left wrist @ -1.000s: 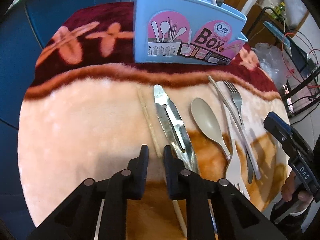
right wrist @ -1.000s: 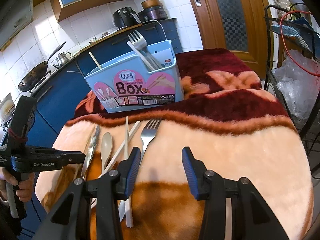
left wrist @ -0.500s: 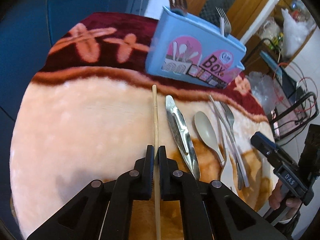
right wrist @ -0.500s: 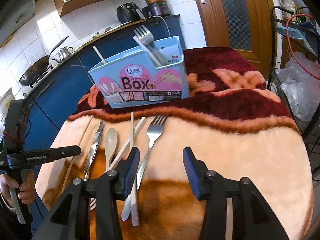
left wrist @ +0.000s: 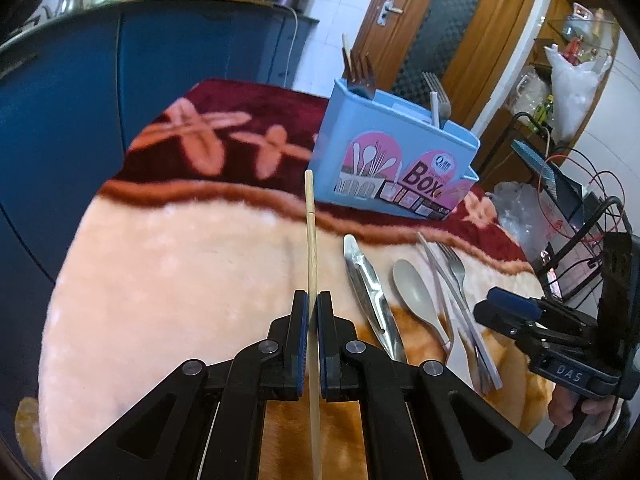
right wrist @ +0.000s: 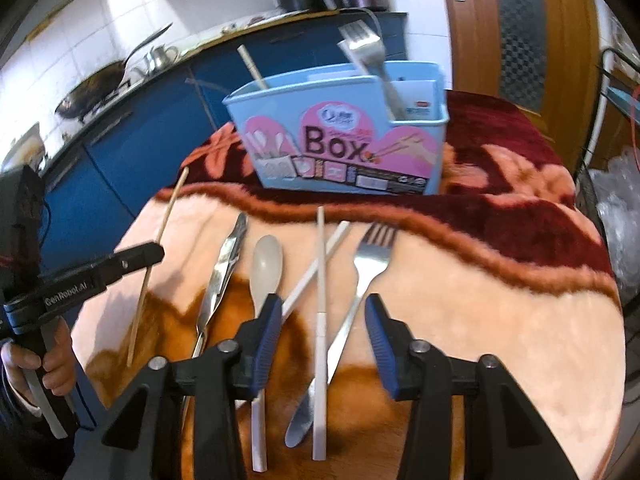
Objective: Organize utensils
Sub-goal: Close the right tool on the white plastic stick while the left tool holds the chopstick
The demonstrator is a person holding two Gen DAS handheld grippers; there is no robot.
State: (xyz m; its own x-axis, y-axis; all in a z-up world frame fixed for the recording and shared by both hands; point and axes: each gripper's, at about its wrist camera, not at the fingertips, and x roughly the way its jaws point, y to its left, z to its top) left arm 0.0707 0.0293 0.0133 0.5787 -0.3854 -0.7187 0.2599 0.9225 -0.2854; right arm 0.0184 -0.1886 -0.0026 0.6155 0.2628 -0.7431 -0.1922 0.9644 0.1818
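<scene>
At the bottom of the left wrist view, the left gripper [left wrist: 313, 320] pinches a wooden chopstick [left wrist: 310, 236]. The right gripper [right wrist: 320, 336] is closing over a white chopstick [right wrist: 320, 280], pads not touching. Beyond, toward frame top, stands the blue utensil box [right wrist: 340, 148].

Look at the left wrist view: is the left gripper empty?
No, the left gripper is shut on a wooden chopstick running between its pads.

A blanket [right wrist: 500, 280] covers the table. On it: blue box [right wrist: 344, 152] at the back, then metal tweezers [right wrist: 224, 264], spoon [right wrist: 266, 264], two white chopsticks [right wrist: 320, 280], fork [right wrist: 368, 268]
</scene>
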